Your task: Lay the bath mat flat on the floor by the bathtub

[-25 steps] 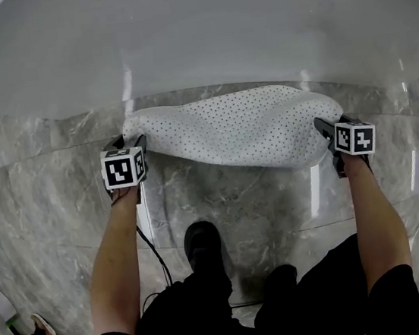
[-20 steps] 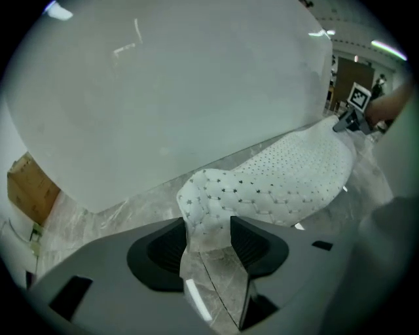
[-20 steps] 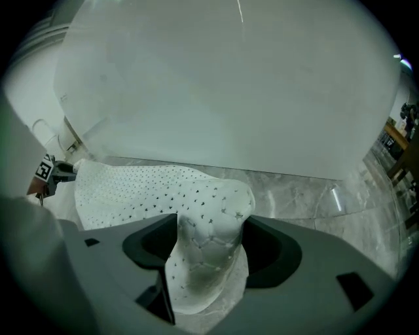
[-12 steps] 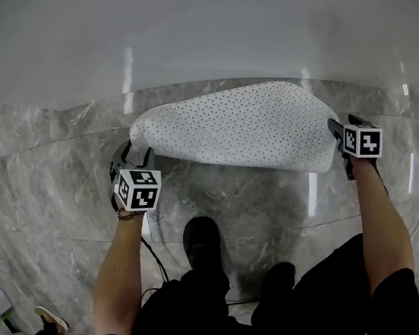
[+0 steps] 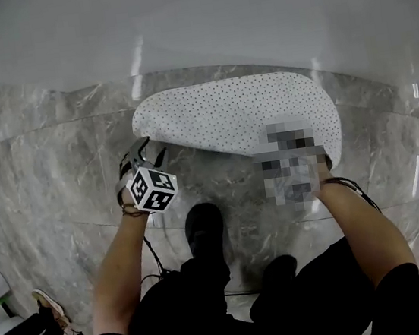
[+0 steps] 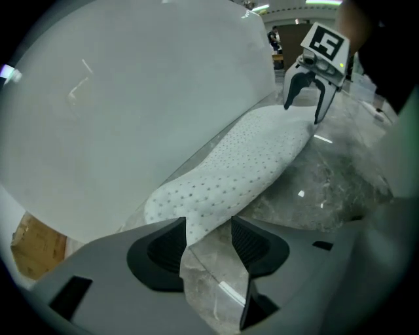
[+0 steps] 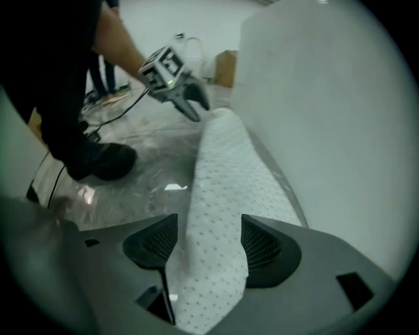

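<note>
The white dotted bath mat [image 5: 233,117] lies on the grey marble floor along the foot of the bathtub [image 5: 191,27]. My left gripper [image 5: 145,152] hovers at the mat's left end. In the left gripper view it [image 6: 206,239] is open, with the mat's corner [image 6: 196,219] just past its left pad and bare floor in the gap. A mosaic patch covers my right gripper in the head view. The left gripper view shows it [image 6: 302,108] open above the mat's far end. In its own view the right gripper [image 7: 206,245] is spread, and the mat [image 7: 219,190] lies loose between the pads.
The tub's white wall [image 6: 131,111] curves right beside the mat. The person's black shoes [image 5: 205,232] stand just behind it, with a cable [image 5: 154,258] trailing on the floor. A cardboard box [image 7: 226,65] sits beyond the mat's left end.
The mat, held bulging between both grippers before, now rests flatter on the floor. Both grippers have drawn back towards the person; the right one has also moved left.
</note>
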### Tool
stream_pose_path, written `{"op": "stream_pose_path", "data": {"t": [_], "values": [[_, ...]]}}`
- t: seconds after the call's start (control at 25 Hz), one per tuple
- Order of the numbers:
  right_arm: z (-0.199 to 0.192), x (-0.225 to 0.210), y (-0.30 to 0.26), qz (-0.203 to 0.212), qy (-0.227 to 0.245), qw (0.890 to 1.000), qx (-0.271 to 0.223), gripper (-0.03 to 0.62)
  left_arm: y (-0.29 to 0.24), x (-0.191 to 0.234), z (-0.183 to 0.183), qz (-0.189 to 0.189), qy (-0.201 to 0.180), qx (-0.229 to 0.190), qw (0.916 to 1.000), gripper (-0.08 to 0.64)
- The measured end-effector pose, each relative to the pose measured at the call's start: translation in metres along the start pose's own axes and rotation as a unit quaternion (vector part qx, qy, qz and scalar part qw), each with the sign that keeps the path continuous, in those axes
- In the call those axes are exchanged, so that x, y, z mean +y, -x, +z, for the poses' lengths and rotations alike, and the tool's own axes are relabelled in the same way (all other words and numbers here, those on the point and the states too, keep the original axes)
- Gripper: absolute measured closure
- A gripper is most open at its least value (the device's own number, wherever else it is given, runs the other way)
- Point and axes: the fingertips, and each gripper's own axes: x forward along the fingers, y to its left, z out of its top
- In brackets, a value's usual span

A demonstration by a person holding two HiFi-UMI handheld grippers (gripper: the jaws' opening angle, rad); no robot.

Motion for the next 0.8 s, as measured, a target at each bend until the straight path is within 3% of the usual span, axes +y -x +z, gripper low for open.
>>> {"op": "stream_pose_path", "data": {"t": [0.08,0.16,0.24,0.32,0.4,0.52,0.68,0.8], "values": [[0.011,0.033,-0.025,0.036,0.055,0.997,0.028,0.272,-0.002,-0.027,0.008,-0.037,-0.029,-0.002,0.9989,0.334],[0.013,0.048,-0.044,0.043,0.087,0.993,0.063,0.272,0.000,-0.054,0.016,-0.066,-0.069,-0.003,0.9954,0.333],[0.007,0.050,-0.055,0.019,0.124,0.987,0.099,0.272,0.002,-0.079,0.023,-0.095,-0.093,-0.003,0.9912,0.333],[0.004,0.043,-0.059,-0.017,0.151,0.981,0.120,0.292,0.004,-0.097,0.026,-0.124,-0.088,-0.002,0.9883,0.333],[0.008,0.033,-0.057,-0.036,0.137,0.983,0.116,0.415,0.005,-0.105,0.027,-0.137,-0.081,-0.002,0.9873,0.333],[0.014,0.021,-0.050,-0.025,0.063,0.994,0.089,0.444,0.004,-0.103,0.029,-0.134,-0.078,-0.003,0.9879,0.330],[0.019,-0.004,-0.034,-0.048,0.030,0.997,0.059,0.473,-0.004,-0.091,0.033,-0.122,-0.076,0.003,0.9897,0.330],[0.022,-0.027,-0.019,-0.067,-0.015,0.997,0.031,0.488,-0.011,-0.080,0.038,-0.093,-0.095,0.010,0.9910,0.322]]}}
